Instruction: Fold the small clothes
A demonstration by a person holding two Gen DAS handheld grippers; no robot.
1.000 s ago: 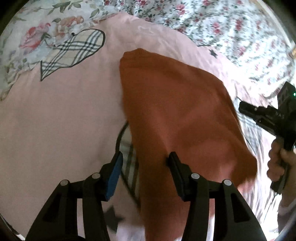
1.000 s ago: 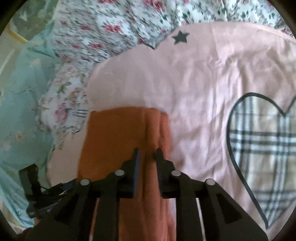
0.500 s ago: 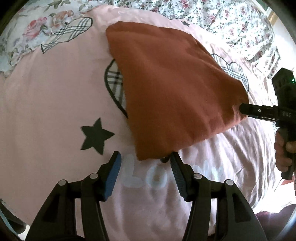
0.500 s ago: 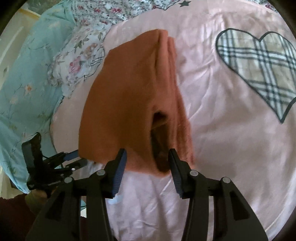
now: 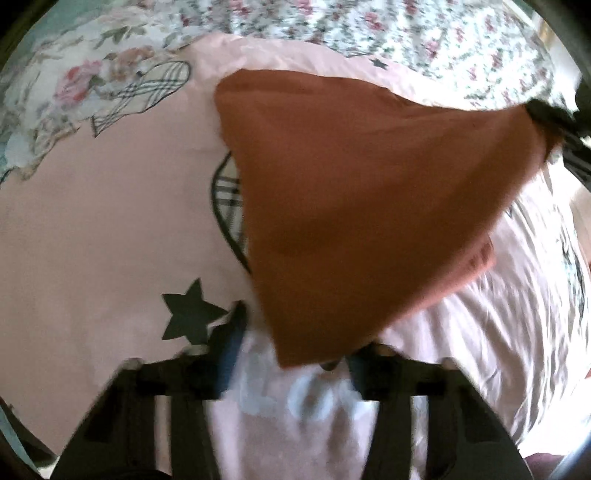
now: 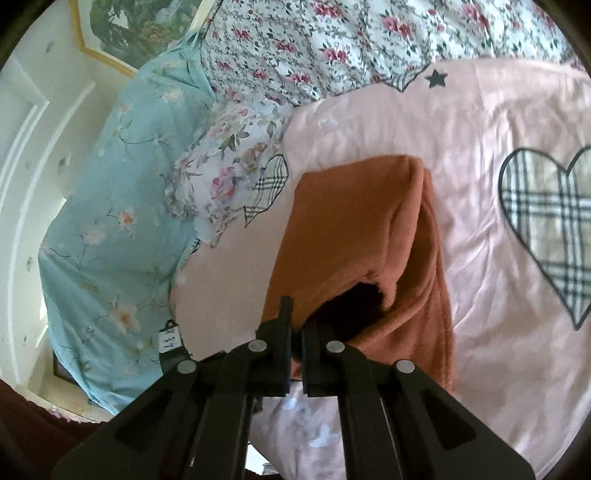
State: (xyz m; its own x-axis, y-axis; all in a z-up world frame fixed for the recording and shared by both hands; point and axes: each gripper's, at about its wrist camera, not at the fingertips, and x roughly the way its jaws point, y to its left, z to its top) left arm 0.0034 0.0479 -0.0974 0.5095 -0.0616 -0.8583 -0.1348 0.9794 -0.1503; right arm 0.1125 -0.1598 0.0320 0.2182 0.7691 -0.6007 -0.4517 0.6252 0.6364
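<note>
A rust-orange small garment (image 5: 354, 206) lies on a pink blanket (image 5: 110, 221), with its right corner lifted. In the left wrist view my left gripper (image 5: 295, 343) is open, its fingers either side of the garment's near corner, blurred. My right gripper (image 6: 295, 332) is shut on the garment's (image 6: 354, 236) near edge and holds it up, so the folded layers gape open behind the fingers. The right gripper also shows at the far right of the left wrist view (image 5: 546, 110), pinching the raised corner.
The pink blanket (image 6: 517, 295) has plaid hearts (image 6: 546, 221) and black stars (image 5: 188, 314). Floral bedding (image 6: 332, 44) lies beyond it and a light blue floral quilt (image 6: 110, 206) at the left. A white wall with a framed picture (image 6: 122, 33) is at the far left.
My right gripper has shut on the garment's edge and lifted it. My left gripper has moved closer to the near corner and stays open.
</note>
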